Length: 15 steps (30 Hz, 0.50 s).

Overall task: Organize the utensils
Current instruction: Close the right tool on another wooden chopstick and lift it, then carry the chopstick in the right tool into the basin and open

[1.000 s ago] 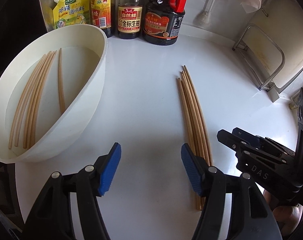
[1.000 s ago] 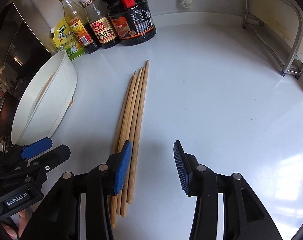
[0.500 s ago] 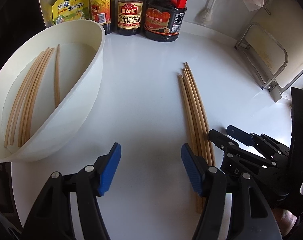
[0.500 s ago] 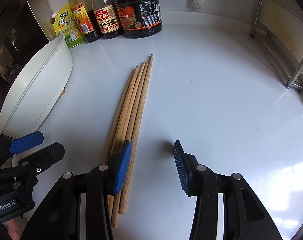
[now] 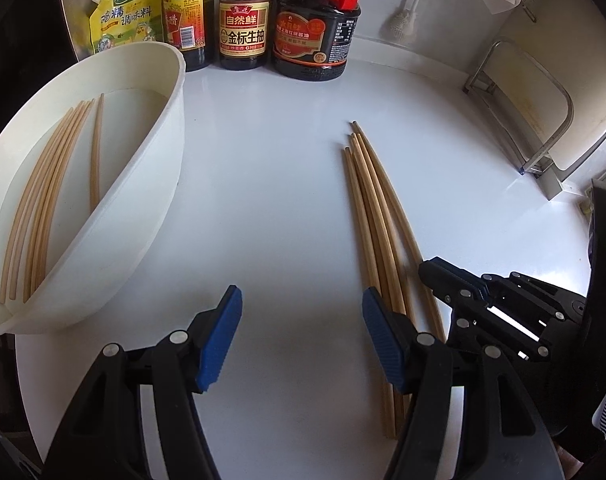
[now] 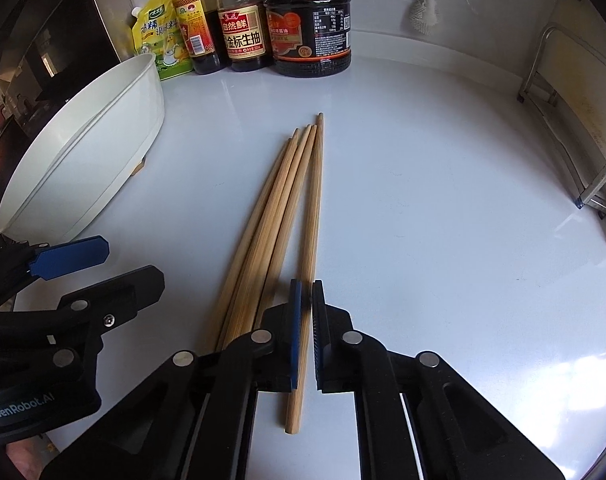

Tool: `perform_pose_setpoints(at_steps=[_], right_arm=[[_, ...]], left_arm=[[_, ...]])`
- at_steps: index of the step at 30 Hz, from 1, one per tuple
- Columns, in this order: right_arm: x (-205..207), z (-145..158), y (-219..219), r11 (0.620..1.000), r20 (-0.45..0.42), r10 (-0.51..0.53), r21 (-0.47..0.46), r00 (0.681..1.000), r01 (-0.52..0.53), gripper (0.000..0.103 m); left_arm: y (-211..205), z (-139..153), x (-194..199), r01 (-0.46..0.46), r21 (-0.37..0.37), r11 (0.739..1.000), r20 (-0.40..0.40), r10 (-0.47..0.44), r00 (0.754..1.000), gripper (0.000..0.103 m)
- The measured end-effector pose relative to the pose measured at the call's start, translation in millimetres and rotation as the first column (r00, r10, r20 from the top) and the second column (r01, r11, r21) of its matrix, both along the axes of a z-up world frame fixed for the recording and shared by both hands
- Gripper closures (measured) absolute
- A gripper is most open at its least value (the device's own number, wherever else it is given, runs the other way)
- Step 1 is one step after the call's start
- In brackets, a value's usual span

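Several wooden chopsticks (image 6: 275,216) lie in a bundle on the white counter; the bundle also shows in the left wrist view (image 5: 377,216). My right gripper (image 6: 306,300) is shut on the rightmost chopstick (image 6: 313,208), near its thick end; it also shows in the left wrist view (image 5: 439,276). My left gripper (image 5: 299,320) is open and empty, low over the counter just left of the bundle. A white oval basin (image 5: 159,184) at the left holds several more chopsticks (image 5: 43,204).
Sauce bottles (image 5: 245,16) and a yellow seasoning pouch (image 5: 121,20) stand at the back. A metal rack (image 5: 543,128) stands at the right. A white brush (image 6: 423,8) hangs on the back wall. The basin (image 6: 83,152) sits left of the bundle.
My right gripper has moved left over the bundle and shut on the rightmost chopstick. My left gripper stays open and has shifted only slightly.
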State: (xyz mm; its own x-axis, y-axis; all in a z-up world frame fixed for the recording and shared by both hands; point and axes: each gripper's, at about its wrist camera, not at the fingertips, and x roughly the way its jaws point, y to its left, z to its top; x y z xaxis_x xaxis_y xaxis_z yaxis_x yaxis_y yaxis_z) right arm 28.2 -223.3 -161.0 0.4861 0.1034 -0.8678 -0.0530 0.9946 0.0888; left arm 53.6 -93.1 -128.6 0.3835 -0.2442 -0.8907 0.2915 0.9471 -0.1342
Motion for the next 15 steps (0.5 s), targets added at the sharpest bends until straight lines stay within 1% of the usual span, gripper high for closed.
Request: perform_pose_setpoints(at_steps=[7, 15], right_arm=[[-14.9, 0.5, -16.9, 0.999, -0.006, -0.033, 0.024, 0.999, 0.033, 0.098], [-42.9, 0.5, -39.6, 0.997, -0.025, -0.080, 0.020, 0.997, 0.080, 0.098]], left_arm=[[-14.7, -9.0, 1.4, 0.023, 0.004, 1.000, -0.014, -0.023, 1.000, 0.041], [-29.8, -22.6, 5.0, 0.037, 0.025, 0.999, -0.025, -0.036, 0.999, 0.041]])
